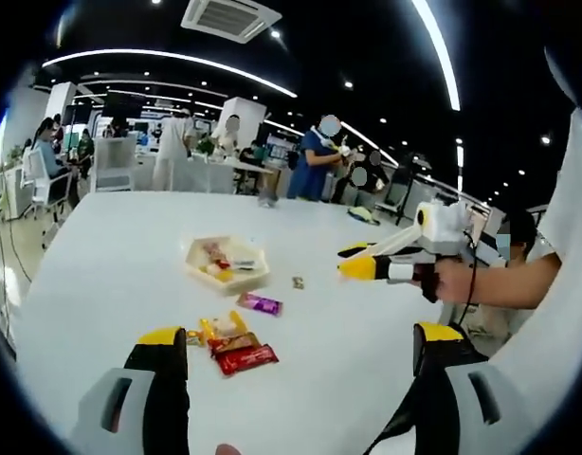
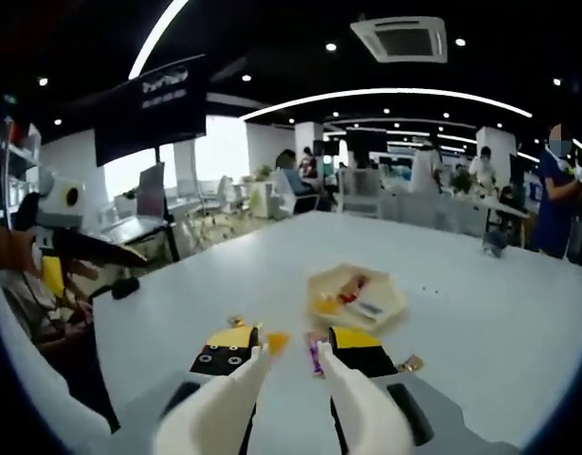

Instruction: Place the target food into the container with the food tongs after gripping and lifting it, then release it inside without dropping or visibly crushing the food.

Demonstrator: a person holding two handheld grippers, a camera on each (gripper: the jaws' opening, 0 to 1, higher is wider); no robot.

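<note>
1. Risk: the snack packets (image 1: 236,343) lie clustered on the white table (image 1: 101,284); a careless closure could grab two or crush one.
2. Risk: a weak grip could drop the packet short of the container (image 1: 227,262).
3. Right gripper (image 2: 289,358) holds the tongs (image 2: 281,408), tips slightly apart, empty.
4. The purple packet (image 2: 316,356) lies just beyond the tips, with the container farther off.
5. Left gripper (image 1: 300,346) jaws are wide apart.
</note>
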